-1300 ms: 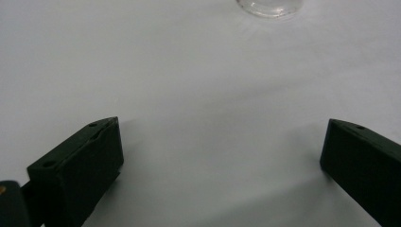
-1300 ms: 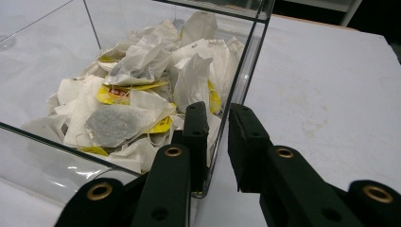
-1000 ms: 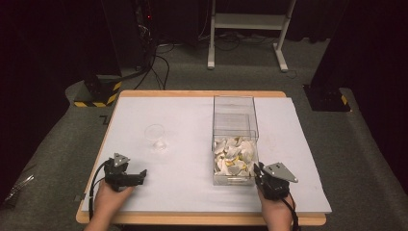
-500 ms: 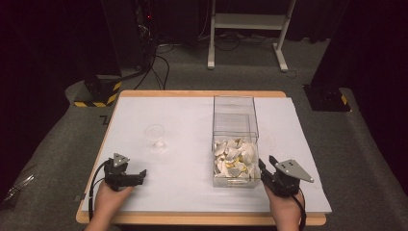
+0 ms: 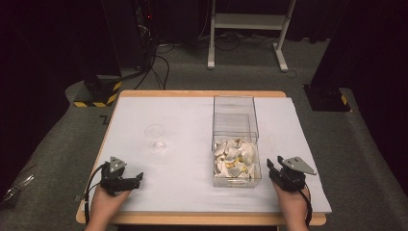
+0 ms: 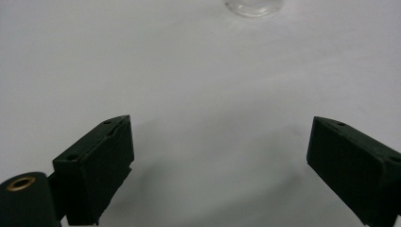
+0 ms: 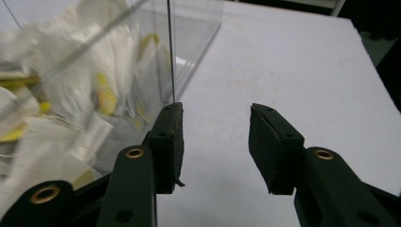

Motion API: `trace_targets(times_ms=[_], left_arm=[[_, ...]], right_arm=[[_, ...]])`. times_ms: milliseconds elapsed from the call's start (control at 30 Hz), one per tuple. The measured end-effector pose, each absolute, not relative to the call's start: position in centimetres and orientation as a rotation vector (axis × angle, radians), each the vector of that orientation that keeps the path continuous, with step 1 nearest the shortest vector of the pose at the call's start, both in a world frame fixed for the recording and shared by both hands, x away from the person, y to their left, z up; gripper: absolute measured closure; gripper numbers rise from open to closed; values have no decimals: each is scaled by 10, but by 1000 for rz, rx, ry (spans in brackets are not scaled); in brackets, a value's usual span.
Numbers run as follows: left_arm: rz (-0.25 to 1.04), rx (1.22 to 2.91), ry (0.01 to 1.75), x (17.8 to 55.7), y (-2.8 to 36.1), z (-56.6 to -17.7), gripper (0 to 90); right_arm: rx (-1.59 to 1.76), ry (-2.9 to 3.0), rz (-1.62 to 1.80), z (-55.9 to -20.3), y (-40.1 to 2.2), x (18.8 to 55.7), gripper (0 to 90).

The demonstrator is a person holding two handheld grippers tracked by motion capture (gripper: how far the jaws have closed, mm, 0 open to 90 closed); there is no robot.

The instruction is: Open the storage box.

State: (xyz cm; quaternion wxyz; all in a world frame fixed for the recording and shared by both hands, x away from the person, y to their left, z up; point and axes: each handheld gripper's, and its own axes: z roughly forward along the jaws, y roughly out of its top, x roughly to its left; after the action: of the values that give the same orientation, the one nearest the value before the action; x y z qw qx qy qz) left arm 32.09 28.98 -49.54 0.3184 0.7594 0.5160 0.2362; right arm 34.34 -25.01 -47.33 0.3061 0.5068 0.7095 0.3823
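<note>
The right gripper (image 5: pixel 275 169) sat at the table's (image 5: pixel 187 115) near right edge, just beside the clear box (image 5: pixel 235 139), its jaws partly spread with nothing between them; they had just been opening. In the right gripper view (image 7: pixel 215 137) its left jaw stood close against the box's near corner (image 7: pixel 171 56), touching or not I could not tell. The box held a heap of white and yellow packets (image 5: pixel 235 159) in its near half, the far half bare. The left gripper (image 5: pixel 137 177) lay low over the table at the near left, well apart from the box, its jaws wide apart and empty (image 6: pixel 220 156), having just been closing a little. A small clear glass (image 5: pixel 156 137) stood upright on the white cover between the left gripper and the box; its base showed at the top of the left gripper view (image 6: pixel 254 6).
</note>
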Motion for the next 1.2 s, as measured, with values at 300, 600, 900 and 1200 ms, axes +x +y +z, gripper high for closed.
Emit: trace_targets(times_ms=[300, 600, 900, 1200], left_arm=[[556, 1997, 1212, 321, 263, -460, 85], [538, 2000, 1096, 323, 225, -443, 86], [478, 1973, 1022, 331, 189, -430, 86], [483, 1962, 968, 338, 158, -414, 90]], right_arm=[[1383, 1898, 989, -488, -258, 356, 549], [1400, 1900, 979, -492, -263, 360, 525], [1418, 1934, 995, -495, -263, 360, 531], [1409, 1949, 1007, -496, -266, 359, 525]])
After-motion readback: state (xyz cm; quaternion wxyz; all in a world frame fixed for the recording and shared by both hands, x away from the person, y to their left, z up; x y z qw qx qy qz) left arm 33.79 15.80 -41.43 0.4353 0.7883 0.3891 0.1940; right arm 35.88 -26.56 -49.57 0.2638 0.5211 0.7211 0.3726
